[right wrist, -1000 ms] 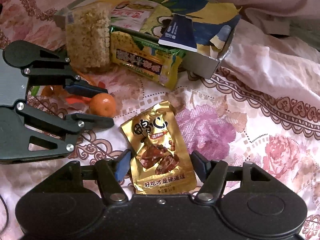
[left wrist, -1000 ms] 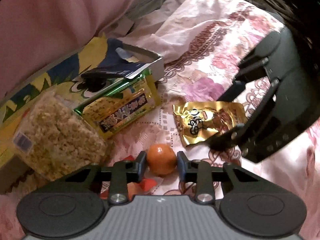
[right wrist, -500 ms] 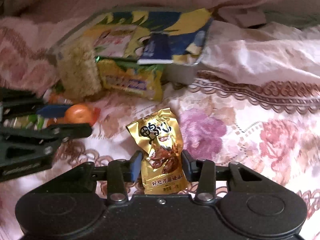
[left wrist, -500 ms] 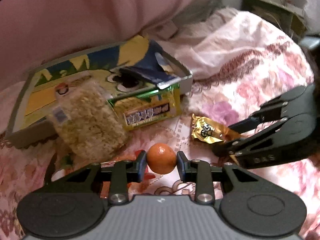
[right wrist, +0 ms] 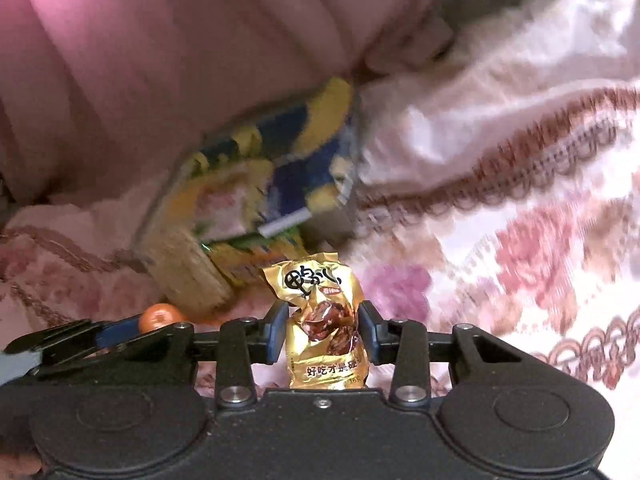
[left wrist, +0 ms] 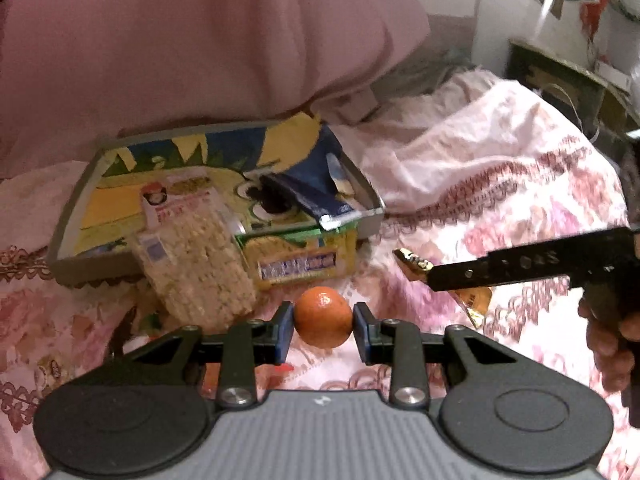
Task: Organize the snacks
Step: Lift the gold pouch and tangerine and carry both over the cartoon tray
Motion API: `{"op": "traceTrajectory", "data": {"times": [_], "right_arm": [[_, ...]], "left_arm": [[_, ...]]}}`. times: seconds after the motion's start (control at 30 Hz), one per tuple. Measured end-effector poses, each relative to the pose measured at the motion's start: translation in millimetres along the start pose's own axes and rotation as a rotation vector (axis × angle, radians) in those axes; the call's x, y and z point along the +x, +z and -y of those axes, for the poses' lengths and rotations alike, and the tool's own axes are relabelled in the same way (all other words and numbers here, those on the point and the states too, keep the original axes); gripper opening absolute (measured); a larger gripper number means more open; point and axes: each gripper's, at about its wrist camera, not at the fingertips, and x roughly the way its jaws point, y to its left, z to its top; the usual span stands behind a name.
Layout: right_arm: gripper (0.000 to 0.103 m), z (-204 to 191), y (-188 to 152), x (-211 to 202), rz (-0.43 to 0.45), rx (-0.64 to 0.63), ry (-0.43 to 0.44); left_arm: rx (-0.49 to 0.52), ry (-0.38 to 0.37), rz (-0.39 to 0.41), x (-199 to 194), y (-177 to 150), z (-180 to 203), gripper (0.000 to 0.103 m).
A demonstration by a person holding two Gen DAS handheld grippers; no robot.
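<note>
A small orange (left wrist: 323, 317) sits pinched between the blue pads of my left gripper (left wrist: 323, 320), lifted off the floral bedspread. In the right wrist view a gold snack packet (right wrist: 316, 292) stands upright between the pads of my right gripper (right wrist: 323, 334), whose jaws are closing and crumpling it. The left wrist view shows that gripper (left wrist: 436, 278) edge-on at the right with the gold packet (left wrist: 412, 261) poking out. Behind both lies a shallow cartoon-printed box (left wrist: 216, 130); a puffed-rice packet (left wrist: 196, 264) and a yellow-green packet (left wrist: 300, 258) lean over its front edge.
A dark blue sachet (left wrist: 316, 188) lies in the box's right corner. A big pink pillow (left wrist: 180, 40) rises behind the box. Rumpled floral bedding (left wrist: 500, 184) spreads to the right. A person's hand (left wrist: 612, 340) holds the right gripper's handle. Dark furniture (left wrist: 560, 80) stands at the far right.
Both grippers have risen and rolled level. The right gripper's jaws closed on the gold packet and lifted it off the bedspread. The left gripper kept its hold on the orange.
</note>
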Motion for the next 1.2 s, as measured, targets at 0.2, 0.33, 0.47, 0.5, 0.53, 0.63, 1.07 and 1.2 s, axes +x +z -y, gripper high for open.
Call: {"op": "traceTrajectory", "data": {"times": [0.2, 0.33, 0.47, 0.5, 0.53, 0.63, 1.07, 1.2], "right_arm": [[0.04, -4.0, 8.3, -3.1, 0.056, 0.0, 0.046], [0.04, -2.7, 17.0, -5.8, 0.099, 0.037, 0.093], [0.04, -12.1, 31.9, 0.1, 0.169, -0.008, 0.098], [0.04, -16.2, 38.2, 6.5, 0.178, -0.024, 0.095], [0.04, -19.3, 42.7, 11.9, 0.186, -0.037, 0.098], [0.04, -30.3, 57.3, 31.1, 0.224, -0.088, 0.091], [0.04, -18.4, 78.7, 102.5, 0.18, -0.089, 0.016], [0.041, -17.1, 75.9, 109.1, 0.158, -0.09, 0.005]], "left_arm": [[-0.079, 0.016, 0.041, 4.9, 25.5, -17.1, 0.035], [-0.143, 0.017, 0.064, 16.6, 41.8, -34.7, 0.035], [-0.181, 0.025, 0.085, 34.1, 58.0, -51.3, 0.035], [-0.183, 0.029, 0.088, 39.6, 62.5, -54.5, 0.035], [-0.183, 0.037, 0.091, 46.0, 67.4, -57.5, 0.035], [-0.185, 0.057, 0.093, 63.3, 78.6, -63.7, 0.035], [-0.26, 0.119, -0.021, 130.0, 104.4, -80.7, 0.035], [-0.242, 0.148, -0.067, 142.9, 103.1, -78.2, 0.035]]}}
